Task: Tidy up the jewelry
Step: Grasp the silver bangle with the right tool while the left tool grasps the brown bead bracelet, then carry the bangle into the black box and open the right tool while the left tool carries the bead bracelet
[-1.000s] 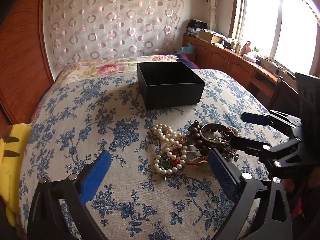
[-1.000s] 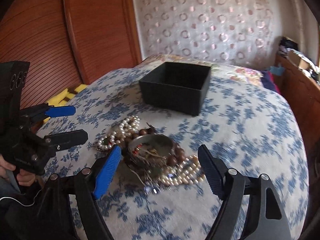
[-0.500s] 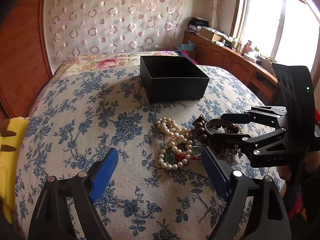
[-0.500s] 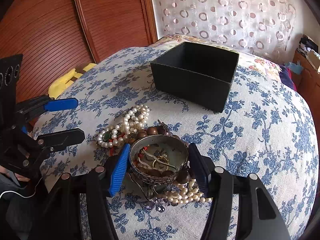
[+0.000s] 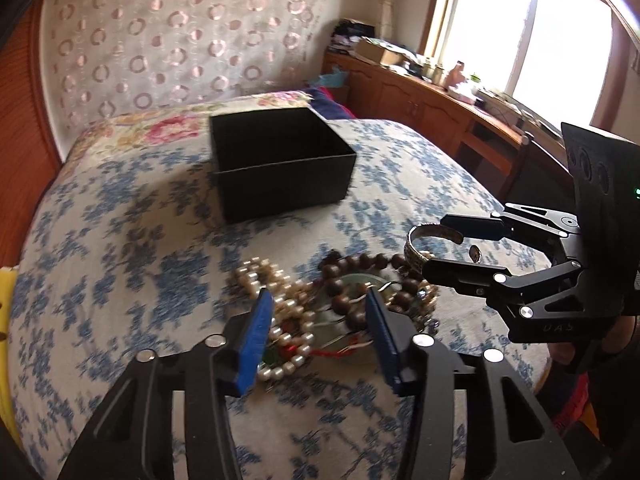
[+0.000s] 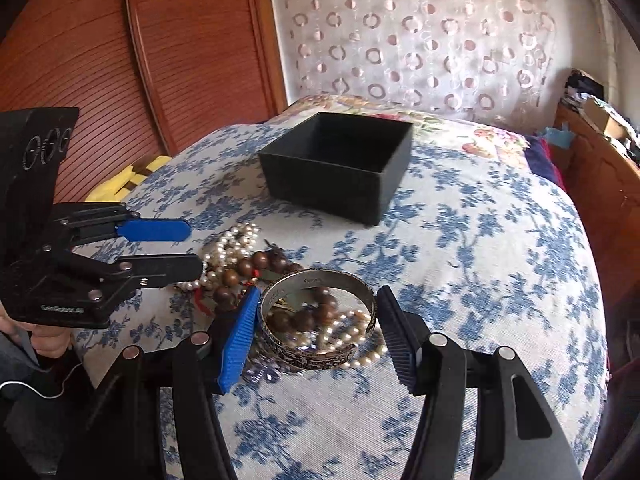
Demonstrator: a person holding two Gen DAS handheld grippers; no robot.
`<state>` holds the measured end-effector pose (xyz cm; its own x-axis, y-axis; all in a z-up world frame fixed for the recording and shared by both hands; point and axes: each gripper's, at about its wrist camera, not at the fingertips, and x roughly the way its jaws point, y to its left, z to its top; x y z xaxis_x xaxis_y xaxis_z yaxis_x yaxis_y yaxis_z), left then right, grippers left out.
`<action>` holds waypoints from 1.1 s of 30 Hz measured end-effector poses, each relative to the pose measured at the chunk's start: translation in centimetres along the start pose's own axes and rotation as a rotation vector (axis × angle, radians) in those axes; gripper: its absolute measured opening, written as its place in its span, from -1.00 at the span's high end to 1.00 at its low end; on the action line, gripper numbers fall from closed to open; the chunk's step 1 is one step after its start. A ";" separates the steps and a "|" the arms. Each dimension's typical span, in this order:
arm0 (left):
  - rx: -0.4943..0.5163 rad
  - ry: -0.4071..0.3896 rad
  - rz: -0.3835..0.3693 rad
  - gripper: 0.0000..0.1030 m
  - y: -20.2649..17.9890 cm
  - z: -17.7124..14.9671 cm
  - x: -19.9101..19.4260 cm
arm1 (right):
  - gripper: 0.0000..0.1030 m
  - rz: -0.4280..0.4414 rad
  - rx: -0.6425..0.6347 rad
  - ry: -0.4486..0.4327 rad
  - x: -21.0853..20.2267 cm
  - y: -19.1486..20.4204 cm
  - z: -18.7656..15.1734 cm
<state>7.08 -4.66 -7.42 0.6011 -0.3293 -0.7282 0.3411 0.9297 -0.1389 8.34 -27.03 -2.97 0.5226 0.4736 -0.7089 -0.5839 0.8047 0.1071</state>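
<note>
Your right gripper (image 6: 316,332) is clamped on the silver cuff bangle (image 6: 320,320), one finger pressing each side of it. In the left wrist view the same cuff (image 5: 420,248) looks lifted a bit above the rest of the jewelry, sitting between that gripper's (image 5: 460,246) two fingers.

Your left gripper (image 5: 318,336) has its fingers apart and nothing between them is actually gripped. It hangs low over the near edge of the pile, with the blue pads (image 5: 256,336) either side of the beads. From the right wrist view you can see it (image 6: 192,248) coming in from the left, just beside the pearls.

The pile itself sits on the blue floral bedspread (image 5: 120,240): a pearl necklace (image 5: 256,280) on the left, a string of dark wooden beads (image 5: 352,276) to its right, and some green and red bits tangled underneath that are too blurry to call.

Past the pile, apart from it, the open black box (image 5: 280,168) sits on the bedspread. Behind it there's a curtain with circles (image 6: 420,32).
</note>
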 end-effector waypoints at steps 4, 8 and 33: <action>0.004 0.038 -0.024 0.51 -0.4 0.7 2.0 | -0.20 -0.012 0.024 -0.012 -0.3 -0.7 -0.2; 0.007 0.067 -0.004 0.51 -0.4 1.1 3.4 | -0.20 -0.014 0.040 -0.014 -0.4 -1.1 -0.5; 0.065 -0.139 0.040 0.77 -1.0 5.4 -3.0 | -0.20 -0.038 0.012 -0.061 -1.1 -0.9 2.1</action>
<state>8.85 -5.48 -1.45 0.7077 -0.3156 -0.6321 0.3581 0.9315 -0.0642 9.57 -27.50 -0.84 0.5819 0.4630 -0.6686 -0.5555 0.8267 0.0890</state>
